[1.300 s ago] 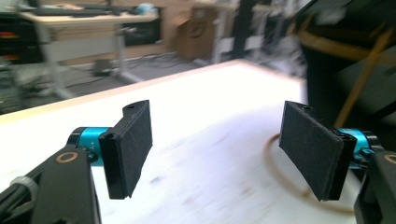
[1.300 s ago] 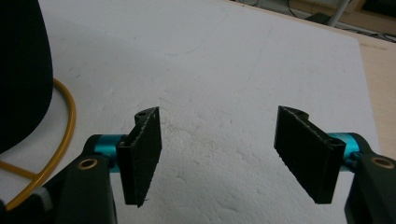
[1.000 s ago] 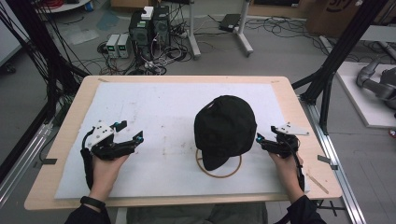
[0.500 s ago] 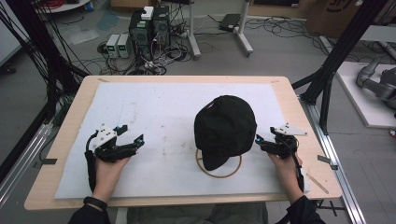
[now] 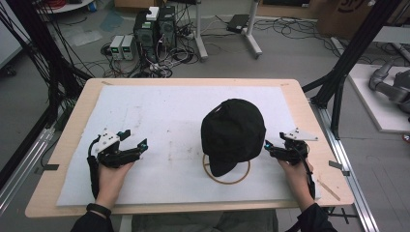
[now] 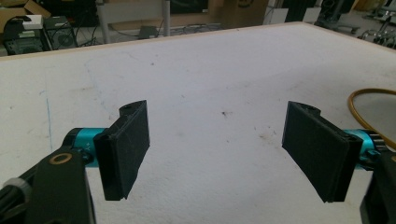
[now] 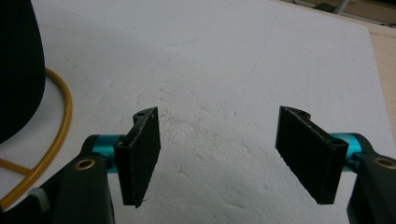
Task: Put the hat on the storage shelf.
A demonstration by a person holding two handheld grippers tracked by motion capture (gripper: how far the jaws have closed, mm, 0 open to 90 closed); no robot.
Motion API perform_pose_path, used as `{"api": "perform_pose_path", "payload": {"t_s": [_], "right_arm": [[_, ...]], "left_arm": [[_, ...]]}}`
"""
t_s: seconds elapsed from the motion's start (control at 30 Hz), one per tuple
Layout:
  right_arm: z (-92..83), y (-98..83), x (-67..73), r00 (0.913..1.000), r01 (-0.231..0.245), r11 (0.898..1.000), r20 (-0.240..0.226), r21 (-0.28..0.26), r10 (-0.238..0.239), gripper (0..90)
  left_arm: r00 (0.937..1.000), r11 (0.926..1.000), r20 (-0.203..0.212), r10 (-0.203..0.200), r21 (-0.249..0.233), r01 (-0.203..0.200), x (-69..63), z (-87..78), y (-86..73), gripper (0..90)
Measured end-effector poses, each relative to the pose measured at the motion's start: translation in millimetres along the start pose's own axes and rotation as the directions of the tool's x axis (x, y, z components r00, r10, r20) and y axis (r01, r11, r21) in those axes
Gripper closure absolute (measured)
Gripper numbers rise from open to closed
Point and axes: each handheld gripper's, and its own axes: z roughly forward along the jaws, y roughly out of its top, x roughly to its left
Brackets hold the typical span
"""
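A black cap (image 5: pixel 233 133) sits on a stand with a yellow ring base (image 5: pixel 240 179) right of the table's middle. In the right gripper view the cap (image 7: pixel 18 65) and the ring (image 7: pixel 56 135) lie at the far left edge. My right gripper (image 5: pixel 271 146) rests just right of the cap, and its jaws stand wide apart over bare white foam (image 7: pixel 217 156). My left gripper (image 5: pixel 135 140) lies at the front left of the table. It is open too (image 6: pixel 217 154), with nothing between its jaws, and the ring (image 6: pixel 369 112) curves at that view's right edge.
White foam sheet (image 5: pixel 164 111) covers the wooden table (image 5: pixel 309 125). Black frame posts (image 5: pixel 353 53) rise at the right and left. Computers and cables (image 5: pixel 154 29) lie on the floor beyond the far edge. A grey robot arm (image 5: pixel 391 87) lies at the far right.
The left gripper has slid slightly toward the front edge of the table. The right gripper and the cap have stayed in place.
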Motion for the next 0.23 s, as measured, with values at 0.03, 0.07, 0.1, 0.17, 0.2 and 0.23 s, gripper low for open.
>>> {"api": "perform_pose_path", "payload": {"t_s": [0.03, 0.07, 0.1, 0.17, 0.2, 0.23], "right_arm": [[0.1, 0.0, 0.2, 1.0, -0.002, 1.0, 0.0, 0.001, 0.002, 30.4], [0.2, 0.0, 0.2, 1.0, -0.001, 1.0, 0.0, 0.001, 0.001, 30.5], [0.3, 0.0, 0.3, 1.0, -0.002, 1.0, 0.0, 0.0, 0.002, 30.4], [0.4, -0.1, -0.1, 1.0, 0.003, 1.0, -0.001, 0.002, -0.003, 30.4], [0.3, -0.1, 0.0, 1.0, 0.003, 1.0, 0.001, 0.003, -0.003, 30.4], [0.5, -0.1, -0.1, 1.0, 0.003, 1.0, 0.0, 0.002, -0.003, 30.4]], "left_arm": [[1.0, 1.0, -0.002, 0.001, 0.001, -0.001, 0.1, -0.2, 0.1, 23.3], [1.0, 1.0, -0.001, 0.001, -0.001, -0.001, 0.1, -0.2, 0.2, 23.3], [1.0, 1.0, -0.001, 0.001, -0.002, -0.001, 0.1, -0.2, 0.2, 23.3], [1.0, 1.0, -0.001, 0.002, 0.0, -0.002, 0.2, 0.0, 0.2, 23.3], [1.0, 1.0, -0.004, 0.005, 0.002, -0.005, 0.3, -0.1, 0.2, 23.2], [1.0, 1.0, -0.003, 0.005, 0.001, -0.005, 0.4, -0.3, 0.2, 23.3]]}}
